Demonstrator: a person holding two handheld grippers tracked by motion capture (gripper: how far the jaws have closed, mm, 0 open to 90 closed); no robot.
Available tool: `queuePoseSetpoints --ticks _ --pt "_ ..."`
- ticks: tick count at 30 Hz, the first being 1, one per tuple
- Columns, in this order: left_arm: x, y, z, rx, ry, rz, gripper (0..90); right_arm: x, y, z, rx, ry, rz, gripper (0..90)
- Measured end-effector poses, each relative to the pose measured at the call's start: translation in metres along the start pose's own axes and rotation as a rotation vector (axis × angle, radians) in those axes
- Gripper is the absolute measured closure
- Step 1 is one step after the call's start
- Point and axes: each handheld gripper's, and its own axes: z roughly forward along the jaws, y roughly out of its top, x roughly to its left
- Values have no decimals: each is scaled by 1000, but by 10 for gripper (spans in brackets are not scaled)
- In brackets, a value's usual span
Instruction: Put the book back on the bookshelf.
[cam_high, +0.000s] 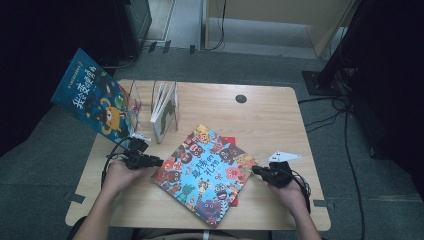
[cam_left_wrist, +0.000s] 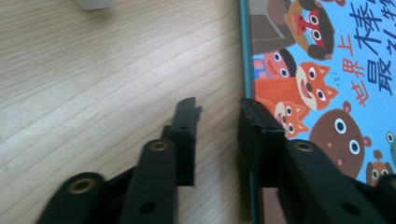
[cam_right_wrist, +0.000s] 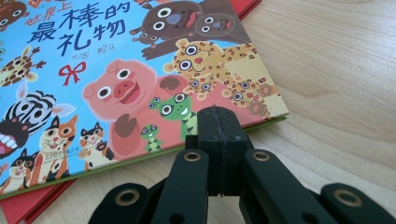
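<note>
A picture book (cam_high: 205, 172) with a blue cover full of cartoon animals lies flat and askew in the middle of the wooden table (cam_high: 265, 115), on top of a red book (cam_high: 229, 141). My left gripper (cam_high: 157, 161) is at the book's left side. In the left gripper view its jaws (cam_left_wrist: 218, 107) stand apart, one over the bare wood and one over the cover's edge (cam_left_wrist: 327, 70), with nothing pressed between them. My right gripper (cam_high: 256, 171) is at the book's right edge. Its jaws (cam_right_wrist: 217, 114) are pressed together, tips against the edge of the cover (cam_right_wrist: 130, 70).
A clear book stand (cam_high: 165, 110) with an upright book stands at the back left of the table. Another blue picture book (cam_high: 95, 97) leans out past the table's left edge. A small black disc (cam_high: 241, 98) sits near the far edge.
</note>
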Motion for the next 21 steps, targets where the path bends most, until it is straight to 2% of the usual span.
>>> queuePoseSetpoints --ticks 2,7,10,18,21 --pt "1 0 -3 -22 -9 -18 621 -2 2 2 -4 1 -3 900" --pt "-3 -2 -4 -33 1 -10 608 -4 6 5 -5 -2 -13 900" --pt "-3 -2 -6 -49 -39 -23 580 -4 8 7 -1 -5 -11 900" --pt "-11 -3 -2 -29 -37 3 539 -7 13 10 -1 -6 -27 900" --pt "-13 -4 -2 -28 -47 10 556 -6 15 12 -7 -16 -29 900"
